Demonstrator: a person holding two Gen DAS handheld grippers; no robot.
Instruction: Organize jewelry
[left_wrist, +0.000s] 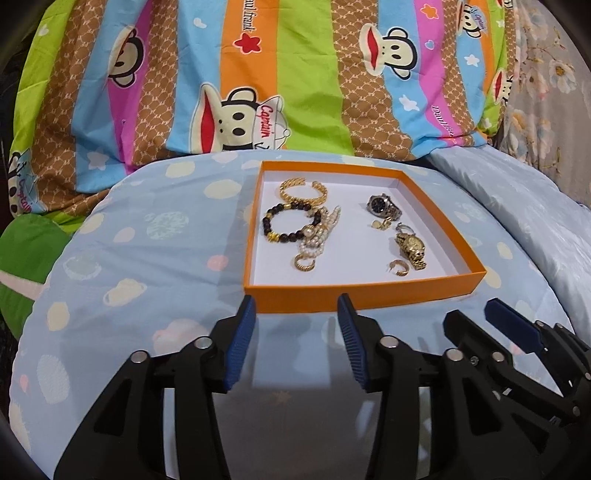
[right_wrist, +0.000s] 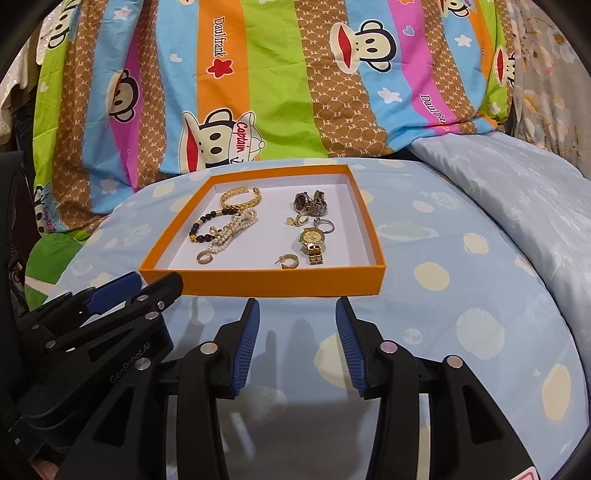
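An orange tray (left_wrist: 364, 292) with a white floor sits on a light blue spotted blanket (left_wrist: 147, 258), in front of a striped cartoon-monkey pillow (left_wrist: 295, 74). All the jewelry lies inside the tray. On its left side, at the far end, rests a gold chain bracelet (left_wrist: 303, 189); nearer is a black bead bracelet (left_wrist: 290, 221), touching a tangled heap of pearl strands (left_wrist: 321, 236). A gold ring (left_wrist: 304, 262) lies just beside the near end of the pearls. On the right side, a dark-faced silver watch (left_wrist: 384, 207) lies far, with a small gold charm (left_wrist: 380, 223) just near it, then a silver ring (right_wrist: 325, 224), a gold watch (left_wrist: 410, 246), and a gold hoop earring (left_wrist: 399, 267) nearest.

The left gripper (left_wrist: 297, 343) hovers over the blanket just short of the tray's near wall, jaws spread and holding nothing. The right gripper (right_wrist: 297, 343) hovers likewise before the near wall, jaws apart and empty. The two grippers sit side by side, near each other, both apart from every piece of jewelry.
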